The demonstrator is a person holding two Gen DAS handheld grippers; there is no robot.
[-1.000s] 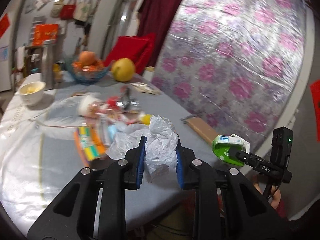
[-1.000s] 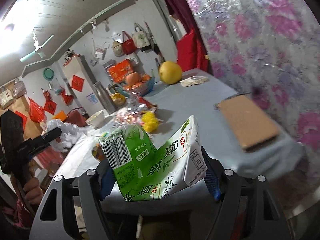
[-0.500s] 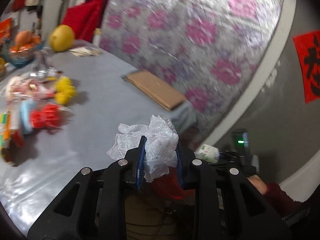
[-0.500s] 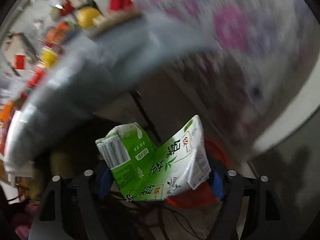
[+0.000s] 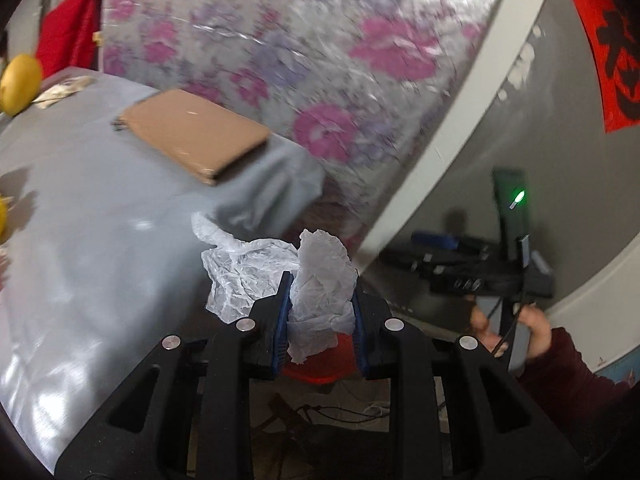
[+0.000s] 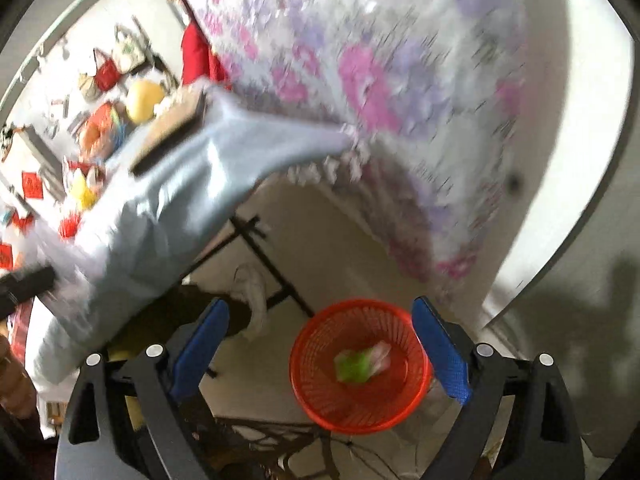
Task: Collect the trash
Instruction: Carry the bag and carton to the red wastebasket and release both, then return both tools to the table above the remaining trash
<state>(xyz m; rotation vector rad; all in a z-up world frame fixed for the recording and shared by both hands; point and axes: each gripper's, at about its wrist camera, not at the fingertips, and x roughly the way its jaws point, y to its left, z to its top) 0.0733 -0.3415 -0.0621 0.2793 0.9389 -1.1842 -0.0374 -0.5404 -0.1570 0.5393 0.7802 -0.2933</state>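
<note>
Already the green carton [image 6: 354, 365] is lying in the red wastebasket [image 6: 308, 394] below the right tool [image 6: 320, 350], whose jaws have just been opening, now empty; the left tool [image 5: 320, 312] is clenching crumpled tissue [image 5: 320, 276], and more litter is waiting on the far-left tabletop [image 5: 80, 208].

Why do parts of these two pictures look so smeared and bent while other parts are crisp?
Left wrist view: the left gripper and its crumpled tissue are crisp, while the flowered sheet smears. Right wrist view: the open right gripper is sharp, but the green carton in the red basket blurs. Both fisheye views curve straight edges.
</note>
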